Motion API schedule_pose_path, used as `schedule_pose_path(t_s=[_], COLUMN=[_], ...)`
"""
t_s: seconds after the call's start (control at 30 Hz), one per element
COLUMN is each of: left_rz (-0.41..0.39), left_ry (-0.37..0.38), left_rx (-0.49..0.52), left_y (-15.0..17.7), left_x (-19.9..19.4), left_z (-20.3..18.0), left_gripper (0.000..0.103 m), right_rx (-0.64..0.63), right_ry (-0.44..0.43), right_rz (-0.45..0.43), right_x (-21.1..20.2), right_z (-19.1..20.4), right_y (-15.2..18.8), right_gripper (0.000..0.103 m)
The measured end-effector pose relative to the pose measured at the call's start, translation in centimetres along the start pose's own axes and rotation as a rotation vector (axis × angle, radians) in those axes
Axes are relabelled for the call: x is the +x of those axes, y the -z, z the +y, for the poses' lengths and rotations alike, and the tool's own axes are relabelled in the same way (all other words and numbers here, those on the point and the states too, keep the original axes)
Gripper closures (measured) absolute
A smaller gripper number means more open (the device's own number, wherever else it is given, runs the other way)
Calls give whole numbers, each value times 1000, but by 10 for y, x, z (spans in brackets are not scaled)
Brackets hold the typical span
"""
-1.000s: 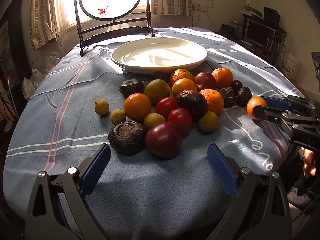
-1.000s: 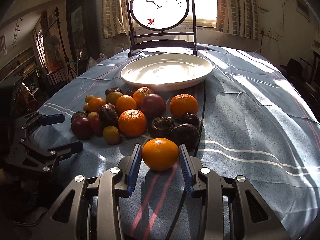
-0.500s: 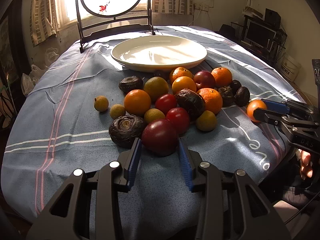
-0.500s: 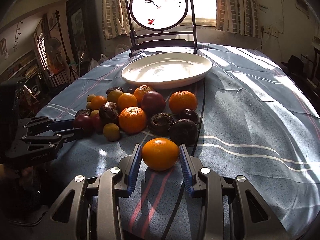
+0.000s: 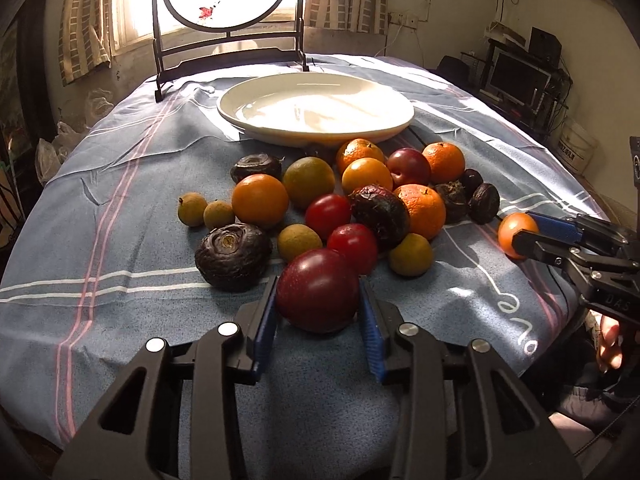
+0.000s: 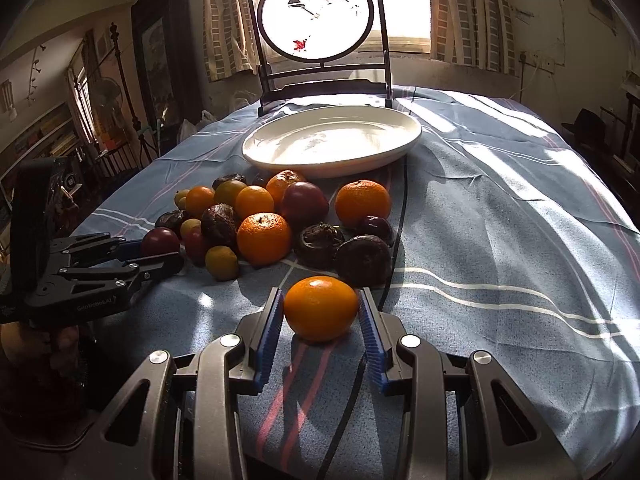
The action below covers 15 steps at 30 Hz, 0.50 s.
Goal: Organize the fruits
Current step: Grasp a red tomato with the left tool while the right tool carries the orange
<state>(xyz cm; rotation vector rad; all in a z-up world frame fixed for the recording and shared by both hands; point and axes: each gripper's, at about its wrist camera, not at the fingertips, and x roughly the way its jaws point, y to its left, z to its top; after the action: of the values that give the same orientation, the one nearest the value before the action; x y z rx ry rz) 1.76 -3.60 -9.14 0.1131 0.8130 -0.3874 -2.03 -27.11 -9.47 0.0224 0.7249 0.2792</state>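
My left gripper (image 5: 319, 300) is shut on a dark red plum (image 5: 318, 290) at the near edge of the fruit pile. My right gripper (image 6: 321, 310) is shut on an orange (image 6: 321, 307), held just above the cloth in front of the pile. The same orange shows in the left wrist view (image 5: 516, 233) between the right gripper's fingers. The pile holds oranges (image 5: 260, 201), red tomatoes (image 5: 328, 216), dark wrinkled fruits (image 5: 233, 255) and small yellow-green fruits (image 5: 299, 242). A white plate (image 5: 316, 107) lies empty behind the pile.
A blue striped cloth (image 5: 120, 208) covers the round table. A round framed screen on a dark stand (image 6: 316, 20) stands behind the plate at the far edge. The table edge drops off close to both grippers.
My left gripper moved forward to the plum and closed on it; a second ago it was wide open. My right gripper kept its hold on the orange.
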Motion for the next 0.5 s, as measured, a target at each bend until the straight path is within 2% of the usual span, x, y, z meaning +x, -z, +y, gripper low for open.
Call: schedule_pose_path(t_s=[0.13, 0.27, 0.37, 0.43, 0.5], left_rz=[-54, -100, -103, -101, -69], left_ry=[14, 30, 55, 46, 56], left_rx=[-11, -9, -12, -7, -28], left_y=[-9, -35, -65, -87, -107], left_x=[-22, -32, -22, -7, 16], left_z=[2, 7, 10, 12, 17], left_gripper=[66, 66, 66, 66, 66], right_rx=[12, 17, 14, 18, 21], right_ry=[-33, -29, -25, -30, -32], right_rz=[-41, -90, -109, -103, -79], right_x=[-9, -17, -12, -1, 17], right_z=[-3, -11, -17, -22, -26], right_y=[-10, -41, -72, -92, -111], right_gripper=[65, 65, 65, 65, 65])
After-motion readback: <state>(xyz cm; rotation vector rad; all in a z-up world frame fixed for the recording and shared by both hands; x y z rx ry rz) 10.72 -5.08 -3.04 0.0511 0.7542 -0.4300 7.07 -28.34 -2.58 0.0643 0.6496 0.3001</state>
